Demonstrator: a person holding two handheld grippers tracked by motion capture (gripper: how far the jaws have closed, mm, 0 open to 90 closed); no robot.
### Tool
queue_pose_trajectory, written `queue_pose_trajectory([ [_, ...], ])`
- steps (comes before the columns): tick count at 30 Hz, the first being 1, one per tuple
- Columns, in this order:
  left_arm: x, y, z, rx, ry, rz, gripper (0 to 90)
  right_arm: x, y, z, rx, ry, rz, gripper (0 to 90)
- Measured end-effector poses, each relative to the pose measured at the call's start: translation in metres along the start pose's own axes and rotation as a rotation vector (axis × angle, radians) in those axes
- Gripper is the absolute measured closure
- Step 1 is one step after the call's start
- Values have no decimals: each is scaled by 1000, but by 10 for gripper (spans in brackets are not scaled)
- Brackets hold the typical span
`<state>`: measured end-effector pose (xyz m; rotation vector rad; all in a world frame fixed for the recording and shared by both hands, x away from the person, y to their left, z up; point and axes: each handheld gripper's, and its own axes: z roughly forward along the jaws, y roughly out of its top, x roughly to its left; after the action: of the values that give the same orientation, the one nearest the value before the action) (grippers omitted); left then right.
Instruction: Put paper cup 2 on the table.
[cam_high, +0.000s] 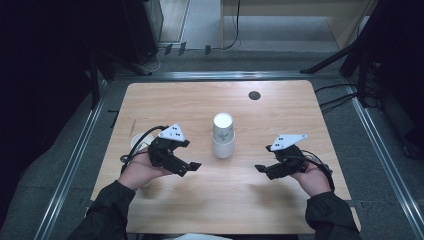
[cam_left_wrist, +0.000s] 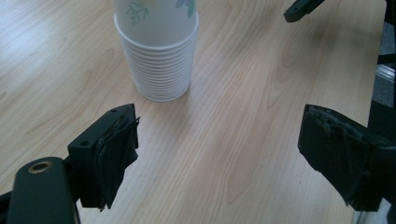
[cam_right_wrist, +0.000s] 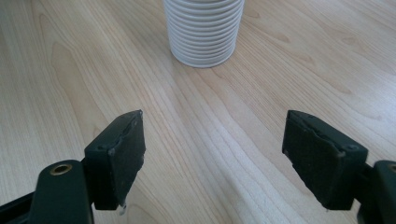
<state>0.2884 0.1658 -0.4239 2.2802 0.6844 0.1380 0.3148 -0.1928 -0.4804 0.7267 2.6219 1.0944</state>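
Between both open, empty grippers, left (cam_high: 194, 165) and right (cam_high: 260, 168), the cup stack (cam_high: 223, 135) is approached; closing in is needed next.

The light wooden table (cam_high: 280, 200) has rounded corners and a pale grain running along its length. Near its far edge, toward the far right corner, sits a small dark round cap (cam_high: 254, 95) set flush in the top. By the left edge there is a white cup (cam_high: 136, 141), partly hidden, so its shape is hard to read. Around the table runs a metal floor rail (cam_high: 75, 160) over grey carpet. Beyond the far edge, black cables (cam_high: 345, 100) trail on the floor and a pale wooden cabinet (cam_high: 300, 12) stands at the back.
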Motion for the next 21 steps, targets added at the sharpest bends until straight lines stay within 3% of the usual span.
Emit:
queue_pose_trajectory([
  [21, -22, 3, 23, -19, 3, -23, 123, 5, 8, 9, 9, 36, -44, 216],
])
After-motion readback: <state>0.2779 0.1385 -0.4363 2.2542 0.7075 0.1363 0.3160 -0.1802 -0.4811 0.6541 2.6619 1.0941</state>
